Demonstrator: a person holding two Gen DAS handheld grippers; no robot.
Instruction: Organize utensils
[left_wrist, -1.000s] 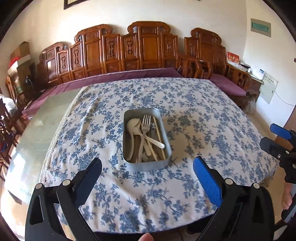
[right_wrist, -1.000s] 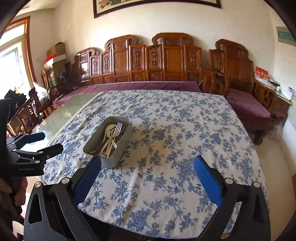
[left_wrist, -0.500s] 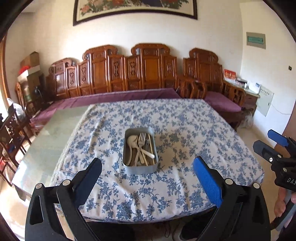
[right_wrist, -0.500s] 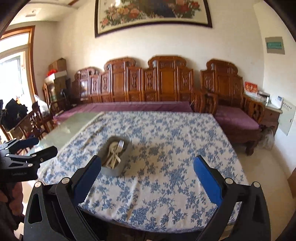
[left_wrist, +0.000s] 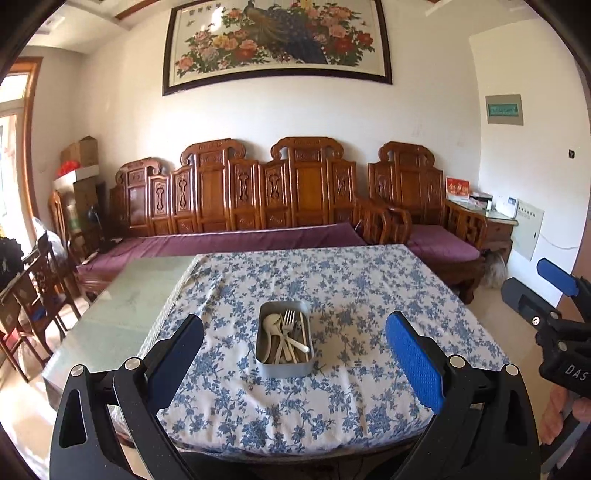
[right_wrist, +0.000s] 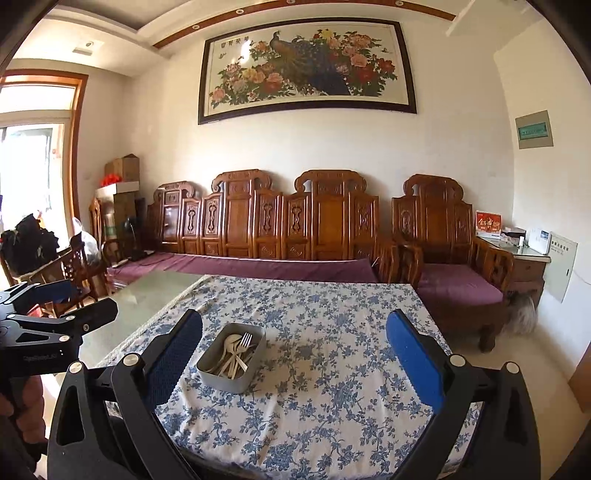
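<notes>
Seemingly finished: fork (left_wrist: 287, 320), spoons (left_wrist: 270, 325) and chopsticks (left_wrist: 303, 332) lie in the metal tin (left_wrist: 284, 368) at twelve o'clock; both grippers, left (left_wrist: 294, 349) and right (right_wrist: 294, 345), hover with jaws released, nothing apparently left to fetch.

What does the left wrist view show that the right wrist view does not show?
Only the left wrist view looks down into the metal tin enough to show the chopsticks by its right wall, and it shows the right gripper at the right edge. Only the right wrist view shows the bright window and the left gripper at the left edge. Both show the tin with a fork and spoons on the floral tablecloth, the wooden bench and the peacock painting.
</notes>
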